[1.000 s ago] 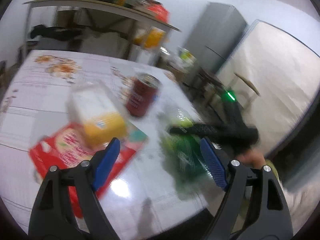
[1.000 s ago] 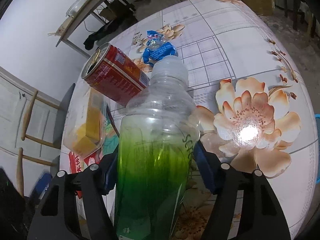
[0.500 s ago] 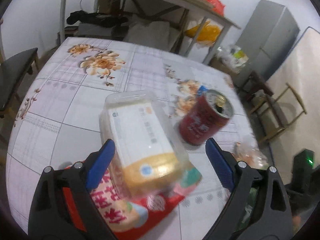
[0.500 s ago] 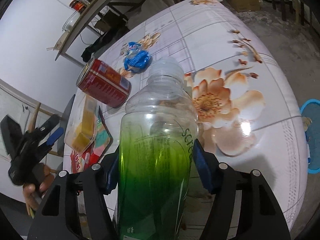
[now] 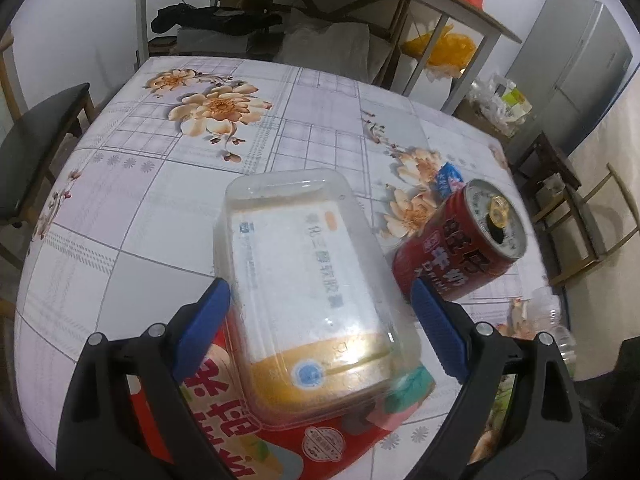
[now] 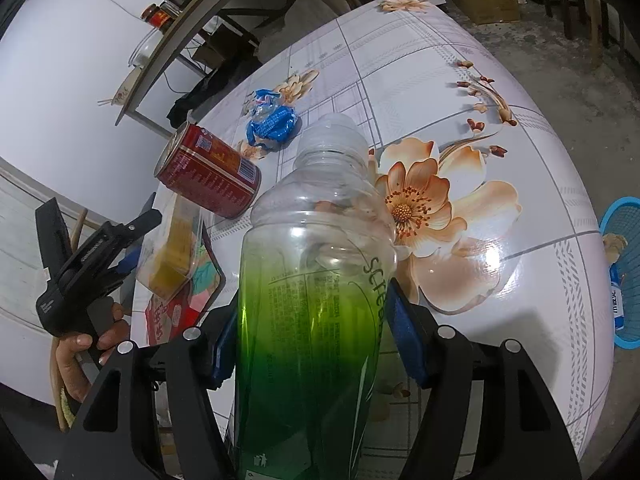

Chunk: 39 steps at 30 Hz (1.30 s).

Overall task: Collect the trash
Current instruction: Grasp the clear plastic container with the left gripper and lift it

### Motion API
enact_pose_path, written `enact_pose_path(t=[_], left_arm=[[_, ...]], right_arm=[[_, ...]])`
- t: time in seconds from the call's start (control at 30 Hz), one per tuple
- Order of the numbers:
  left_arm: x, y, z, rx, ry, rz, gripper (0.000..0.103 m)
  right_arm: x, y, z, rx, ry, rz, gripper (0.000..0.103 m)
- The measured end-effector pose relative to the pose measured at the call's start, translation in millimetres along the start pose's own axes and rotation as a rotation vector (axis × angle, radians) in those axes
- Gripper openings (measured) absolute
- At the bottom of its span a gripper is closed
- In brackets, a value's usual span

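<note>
While the right gripper (image 6: pixel 310 336) clamps an empty bottle (image 6: pixel 316 280), a clear box (image 5: pixel 308 280) holds a carton

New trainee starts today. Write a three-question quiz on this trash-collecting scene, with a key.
1. True or false: the right hand-held gripper is shut on the bottle.
2. Multiple choice: the clear box rests partly on A) the red packet, B) the can, C) a chair.
3. Fill in: the left hand-held gripper is ____, its jaws either side of the clear box.

Key: 1 true; 2 A; 3 open.
</note>
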<state>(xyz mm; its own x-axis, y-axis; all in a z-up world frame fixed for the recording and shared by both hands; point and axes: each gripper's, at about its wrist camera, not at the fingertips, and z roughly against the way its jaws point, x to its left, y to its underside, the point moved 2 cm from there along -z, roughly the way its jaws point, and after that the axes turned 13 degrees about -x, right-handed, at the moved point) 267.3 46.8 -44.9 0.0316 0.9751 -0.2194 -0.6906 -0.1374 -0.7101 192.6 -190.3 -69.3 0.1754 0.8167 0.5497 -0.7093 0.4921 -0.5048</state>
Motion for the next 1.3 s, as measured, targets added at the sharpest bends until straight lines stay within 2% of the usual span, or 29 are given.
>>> enact_pose_path(t=[0.3,0.53,0.67,0.87,1.1,1.3], left_arm=[[4.4,4.7,2.3,-0.013,0.040,-0.012,0.086],[5.9,16.1,24.2,0.027,0.099,-0.134,0.086],[11.7,21.0,27.7,0.053,0.090,-0.143,0.087],[14.8,19.0,21.9,0.063,0.064,-0.096,0.087],[16.5,17.6,12.2,0.076,0.039,-0.060,0.088],[14.8,21.3,6.9,0.080,0.023,-0.071,0.089]], right_arm=[[-1.1,-1.3,2.9,0.004,0.015,0.007,0.064],[-3.5,-0.5,8.1,0.026,0.044,0.032,0.064],[-4.6,0.2,8.7,0.038,0.055,0.041,0.064],[-2.2,-0.7,6.8,0.055,0.077,0.049,0.065],[-0.7,-4.0,3.1,0.064,0.085,0.048,0.071],[1.8,-4.4,0.9,0.065,0.087,0.058,0.072]])
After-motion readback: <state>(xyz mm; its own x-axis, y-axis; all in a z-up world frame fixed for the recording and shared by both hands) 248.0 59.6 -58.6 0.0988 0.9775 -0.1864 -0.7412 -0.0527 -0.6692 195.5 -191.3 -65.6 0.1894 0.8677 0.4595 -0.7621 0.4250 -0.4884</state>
